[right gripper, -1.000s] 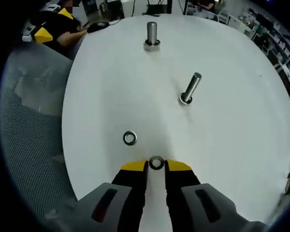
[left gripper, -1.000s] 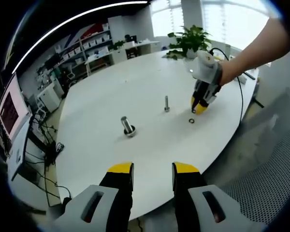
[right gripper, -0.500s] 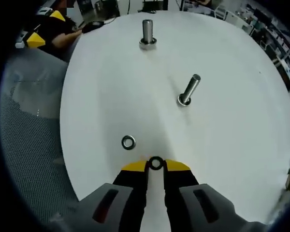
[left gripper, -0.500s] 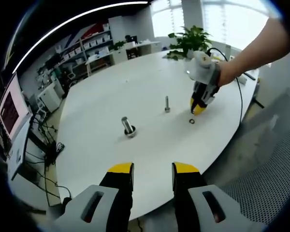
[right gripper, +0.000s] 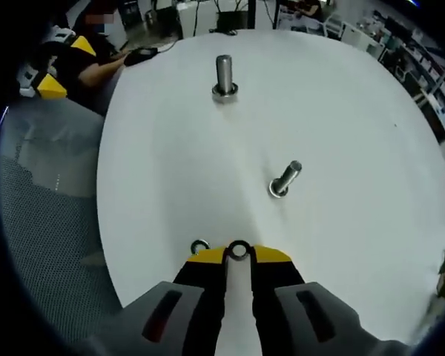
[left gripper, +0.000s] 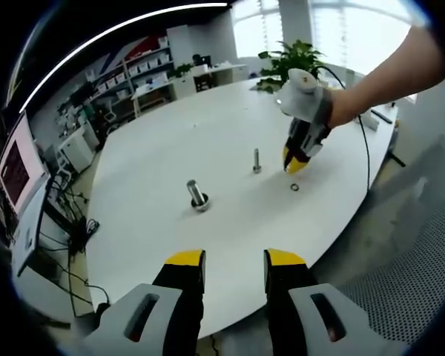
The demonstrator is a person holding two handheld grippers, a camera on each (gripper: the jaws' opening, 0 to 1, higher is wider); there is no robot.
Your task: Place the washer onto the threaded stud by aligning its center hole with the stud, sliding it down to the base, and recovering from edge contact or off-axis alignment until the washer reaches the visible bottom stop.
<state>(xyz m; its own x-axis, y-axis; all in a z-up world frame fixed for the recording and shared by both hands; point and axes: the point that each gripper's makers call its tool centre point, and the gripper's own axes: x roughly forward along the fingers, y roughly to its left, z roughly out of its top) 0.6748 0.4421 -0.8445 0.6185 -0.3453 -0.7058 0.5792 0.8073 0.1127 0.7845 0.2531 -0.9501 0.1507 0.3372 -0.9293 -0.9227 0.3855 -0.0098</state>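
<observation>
My right gripper (right gripper: 239, 253) is shut on a small steel washer (right gripper: 239, 250) pinched at its yellow tips, held above the white table (right gripper: 341, 119). The thin threaded stud (right gripper: 285, 179) stands ahead and slightly right of it. A second washer (right gripper: 199, 245) lies on the table just left of the tips. In the left gripper view the right gripper (left gripper: 292, 165) hovers just right of the thin stud (left gripper: 256, 160), with the loose washer (left gripper: 294, 187) below it. My left gripper (left gripper: 234, 258) is open near the table's near edge, with nothing between its fingers.
A thicker stud (right gripper: 223, 76) with a wide base stands farther off; it appears too in the left gripper view (left gripper: 198, 196). A mesh chair (right gripper: 37, 200) sits beside the table edge. A potted plant (left gripper: 291, 63) and shelves (left gripper: 133, 74) lie beyond the table.
The right gripper has lifted and moved toward the thin stud with the washer; the loose washer now lies close beside its tips. The left gripper stays put.
</observation>
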